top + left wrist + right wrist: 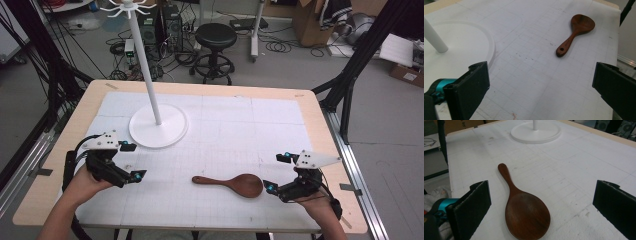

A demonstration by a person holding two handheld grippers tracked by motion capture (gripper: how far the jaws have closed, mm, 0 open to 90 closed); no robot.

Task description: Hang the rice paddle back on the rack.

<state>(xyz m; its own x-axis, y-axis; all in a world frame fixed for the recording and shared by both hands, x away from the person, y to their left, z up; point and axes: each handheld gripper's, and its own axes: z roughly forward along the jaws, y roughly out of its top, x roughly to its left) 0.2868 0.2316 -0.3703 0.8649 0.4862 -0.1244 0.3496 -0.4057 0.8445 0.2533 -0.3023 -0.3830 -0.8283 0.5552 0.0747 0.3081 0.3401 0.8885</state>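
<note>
I count one wooden spoon [232, 183] on the white mat [225, 130], lying flat — bowl toward my right gripper [277, 172], handle pointing toward the left gripper [133, 161]. Taking the spoon as my landmark: the right gripper sits just beside its bowl, jaws spread wide with nothing between the pads; in the right gripper view the spoon [522, 207] lies between the two black jaws but touches neither. The left gripper is well apart from the handle end, likewise wide open and holding nothing; from its view the spoon [575, 32] lies farther off, the hole in the handle tip facing me. Beyond the spoon stands one white rack [150, 75] — a single pole on a single round base [172, 132], nearer the left gripper.
</note>
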